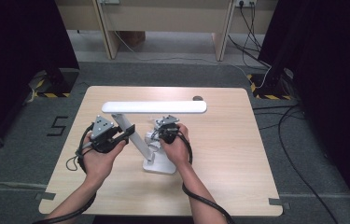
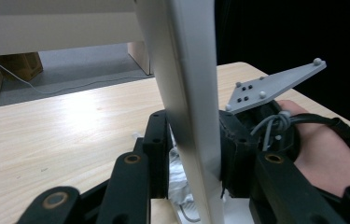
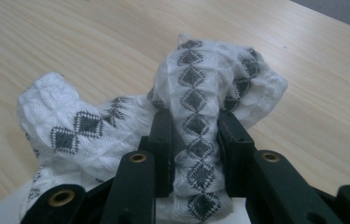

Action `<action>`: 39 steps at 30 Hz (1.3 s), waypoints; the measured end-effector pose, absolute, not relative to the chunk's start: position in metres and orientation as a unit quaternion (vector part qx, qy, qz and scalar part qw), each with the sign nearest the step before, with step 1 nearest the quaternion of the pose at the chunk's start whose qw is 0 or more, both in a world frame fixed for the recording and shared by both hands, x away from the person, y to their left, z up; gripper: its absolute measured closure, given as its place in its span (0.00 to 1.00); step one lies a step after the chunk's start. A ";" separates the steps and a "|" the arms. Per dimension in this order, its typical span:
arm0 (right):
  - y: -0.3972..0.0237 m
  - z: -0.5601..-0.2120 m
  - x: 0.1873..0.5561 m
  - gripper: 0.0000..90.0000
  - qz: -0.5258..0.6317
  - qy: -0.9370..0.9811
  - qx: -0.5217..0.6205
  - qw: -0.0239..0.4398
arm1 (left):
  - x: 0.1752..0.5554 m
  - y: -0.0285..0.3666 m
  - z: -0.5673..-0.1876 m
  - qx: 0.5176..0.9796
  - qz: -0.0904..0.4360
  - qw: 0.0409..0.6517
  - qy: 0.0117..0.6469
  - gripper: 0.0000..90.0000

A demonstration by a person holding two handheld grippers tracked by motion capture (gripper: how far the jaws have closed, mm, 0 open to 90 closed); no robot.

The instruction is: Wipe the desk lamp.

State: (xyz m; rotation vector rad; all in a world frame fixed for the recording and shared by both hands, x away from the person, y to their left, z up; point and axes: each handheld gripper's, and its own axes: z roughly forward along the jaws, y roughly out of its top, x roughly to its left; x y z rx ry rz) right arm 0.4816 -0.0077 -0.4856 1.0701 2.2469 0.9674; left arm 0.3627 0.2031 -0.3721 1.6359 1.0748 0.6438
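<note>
- Left tongs (image 1: 127,134) clamped on lamp arm (image 2: 186,93), pads (image 2: 156,154) flat against both faces; probably to steady lamp while cloth gets worked.
- Right tongs (image 1: 156,135) pinching fold of cloth (image 3: 196,121), white knit with dark diamonds, bunched at foot of arm; grip on a ridge likely for lifting or pulling clear.
- Cloth at bench centre, just at 3 o'clock of arm, touching base (image 1: 161,165); part draped on bench (image 1: 224,140) at 12 o'clock of base.
- Lamp head (image 1: 154,107) level, running 9 to 3 o'clock above both tongs, at 12 o'clock of hands.
- Hands close together, left at 9 o'clock of base, right at 3 o'clock, so each tool meets its thing squarely.
- Count: one lamp, one cloth, two tongs, two hands, one bench.
</note>
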 end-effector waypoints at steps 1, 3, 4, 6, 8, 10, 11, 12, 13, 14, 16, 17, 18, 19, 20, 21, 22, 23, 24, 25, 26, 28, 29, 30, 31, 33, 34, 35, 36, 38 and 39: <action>-0.010 -0.486 0.482 0.79 0.350 0.818 0.391 0.236 | 0.363 0.203 -0.372 0.680 0.269 0.514 0.447 0.75; -0.018 -0.488 0.481 0.79 0.348 0.816 0.397 0.235 | 0.362 0.202 -0.372 0.681 0.271 0.514 0.446 0.75; -0.021 -0.489 0.481 0.79 0.347 0.815 0.399 0.236 | 0.362 0.202 -0.372 0.681 0.271 0.513 0.447 0.75; -0.027 -0.489 0.481 0.79 0.345 0.814 0.402 0.239 | 0.362 0.202 -0.372 0.680 0.271 0.514 0.448 0.75; -0.033 -0.490 0.480 0.79 0.343 0.813 0.404 0.241 | 0.362 0.202 -0.372 0.680 0.272 0.513 0.448 0.75; -0.037 -0.490 0.479 0.79 0.341 0.812 0.407 0.240 | 0.362 0.202 -0.372 0.680 0.272 0.513 0.448 0.75; -0.039 -0.490 0.479 0.79 0.339 0.811 0.410 0.242 | 0.362 0.202 -0.372 0.680 0.272 0.513 0.448 0.75; -0.041 -0.491 0.479 0.79 0.340 0.811 0.409 0.243 | 0.362 0.202 -0.372 0.679 0.272 0.513 0.448 0.75; -0.044 -0.491 0.478 0.79 0.339 0.811 0.411 0.243 | 0.362 0.202 -0.372 0.679 0.273 0.513 0.448 0.75; -0.050 -0.492 0.477 0.79 0.336 0.810 0.413 0.247 | 0.362 0.202 -0.373 0.679 0.273 0.513 0.448 0.75; -0.055 -0.492 0.477 0.79 0.334 0.808 0.417 0.248 | 0.362 0.202 -0.373 0.679 0.273 0.513 0.448 0.75; -0.055 -0.492 0.477 0.79 0.334 0.808 0.417 0.248 | 0.362 0.202 -0.373 0.679 0.273 0.513 0.449 0.75; -0.057 -0.492 0.477 0.79 0.333 0.807 0.419 0.250 | 0.362 0.202 -0.373 0.679 0.274 0.513 0.449 0.75; -0.060 -0.492 0.477 0.79 0.331 0.807 0.421 0.250 | 0.362 0.201 -0.373 0.678 0.274 0.514 0.449 0.75; -0.062 -0.492 0.476 0.79 0.329 0.807 0.422 0.251 | 0.362 0.201 -0.373 0.678 0.274 0.514 0.449 0.75; -0.065 -0.491 0.476 0.79 0.327 0.807 0.422 0.253 | 0.362 0.202 -0.373 0.678 0.274 0.514 0.449 0.75; -0.068 -0.491 0.476 0.79 0.326 0.806 0.423 0.255 | 0.361 0.202 -0.373 0.677 0.274 0.514 0.449 0.75; -0.072 -0.489 0.475 0.79 0.327 0.803 0.428 0.254 | 0.361 0.202 -0.373 0.677 0.274 0.515 0.449 0.75; -0.074 -0.488 0.475 0.79 0.328 0.801 0.430 0.255 | 0.361 0.201 -0.373 0.677 0.274 0.514 0.449 0.75; -0.078 -0.486 0.474 0.79 0.331 0.798 0.433 0.258 | 0.361 0.201 -0.373 0.677 0.275 0.514 0.449 0.75; -0.086 -0.481 0.473 0.79 0.333 0.792 0.438 0.263 | 0.361 0.201 -0.373 0.677 0.275 0.514 0.450 0.75; -0.089 -0.478 0.472 0.79 0.333 0.789 0.442 0.266 | 0.361 0.201 -0.373 0.676 0.275 0.515 0.450 0.75; -0.093 -0.475 0.470 0.79 0.333 0.786 0.446 0.268 | 0.361 0.201 -0.373 0.676 0.275 0.515 0.450 0.75; -0.098 -0.472 0.469 0.79 0.334 0.783 0.449 0.271 | 0.360 0.202 -0.373 0.675 0.275 0.516 0.450 0.75; -0.102 -0.469 0.468 0.79 0.333 0.780 0.452 0.276 | 0.360 0.202 -0.373 0.675 0.275 0.516 0.450 0.75; -0.114 -0.464 0.466 0.79 0.330 0.774 0.459 0.284 | 0.359 0.201 -0.373 0.675 0.275 0.516 0.450 0.75; -0.118 -0.463 0.465 0.79 0.330 0.770 0.464 0.286 | 0.359 0.201 -0.373 0.675 0.275 0.516 0.450 0.75; -0.124 -0.462 0.465 0.79 0.328 0.767 0.471 0.287 | 0.359 0.201 -0.373 0.675 0.275 0.516 0.450 0.75; -0.130 -0.463 0.465 0.79 0.325 0.764 0.476 0.289 | 0.359 0.201 -0.373 0.675 0.275 0.515 0.450 0.75; -0.142 -0.465 0.464 0.79 0.319 0.760 0.487 0.291 | 0.358 0.202 -0.373 0.675 0.275 0.516 0.450 0.75; -0.149 -0.467 0.464 0.79 0.316 0.755 0.497 0.288 | 0.358 0.202 -0.373 0.675 0.275 0.516 0.450 0.75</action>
